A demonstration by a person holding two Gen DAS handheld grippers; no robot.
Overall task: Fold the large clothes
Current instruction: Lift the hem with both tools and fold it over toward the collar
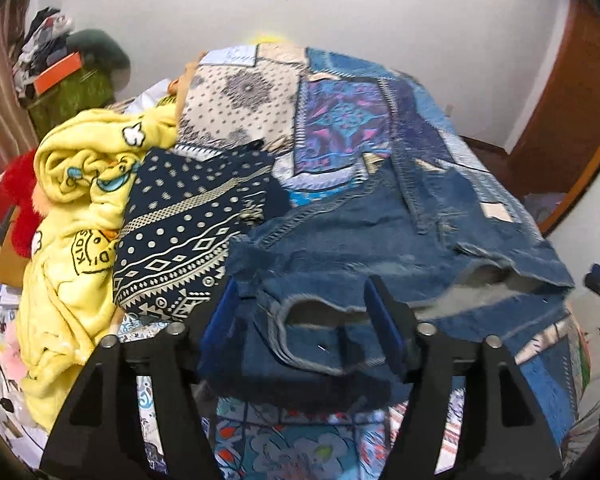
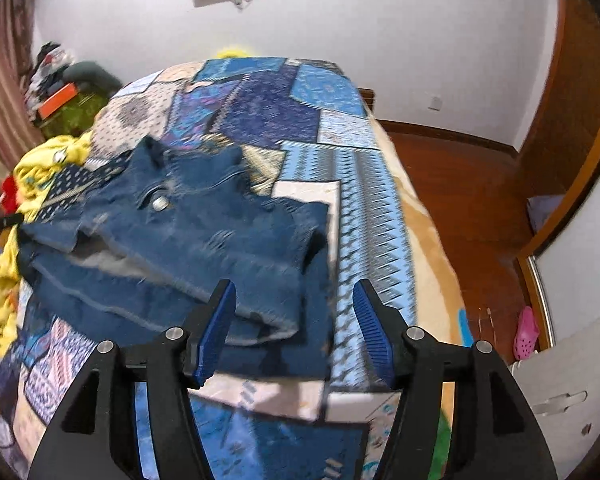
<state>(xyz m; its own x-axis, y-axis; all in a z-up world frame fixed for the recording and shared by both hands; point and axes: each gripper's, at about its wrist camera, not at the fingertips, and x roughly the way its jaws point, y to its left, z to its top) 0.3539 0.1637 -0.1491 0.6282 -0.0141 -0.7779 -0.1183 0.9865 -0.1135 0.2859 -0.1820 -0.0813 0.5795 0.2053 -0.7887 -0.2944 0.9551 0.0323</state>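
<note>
left gripper (image 1: 304,320) nearest the lens, jaws spread wide, holding nothing; the denim jacket (image 1: 380,240) cuff or sleeve opening lies right between the fingers and just ahead, so it looks lined up for a grab but has not closed. to its left, just beside the denim: a navy patterned garment (image 1: 188,232), then a yellow fleece blanket (image 1: 80,184) heaped further left. jacket lies crumpled on the patchwork bedspread (image 1: 340,120), part-folded at best.

right gripper (image 2: 294,320) also released, jaws wide, empty; jacket hem (image 2: 260,320) sits between and just ahead of its left finger, bare bedspread under the right finger. bed edge and wooden floor (image 2: 460,200) well off to its right.

risks, my read: left jaws could pinch only one denim layer at the opening, so the fold drags lopsided. stiff, thick denim may slip from the pads. right gripper could catch the bedspread together with the hem. pulling left may snag the navy garment.
</note>
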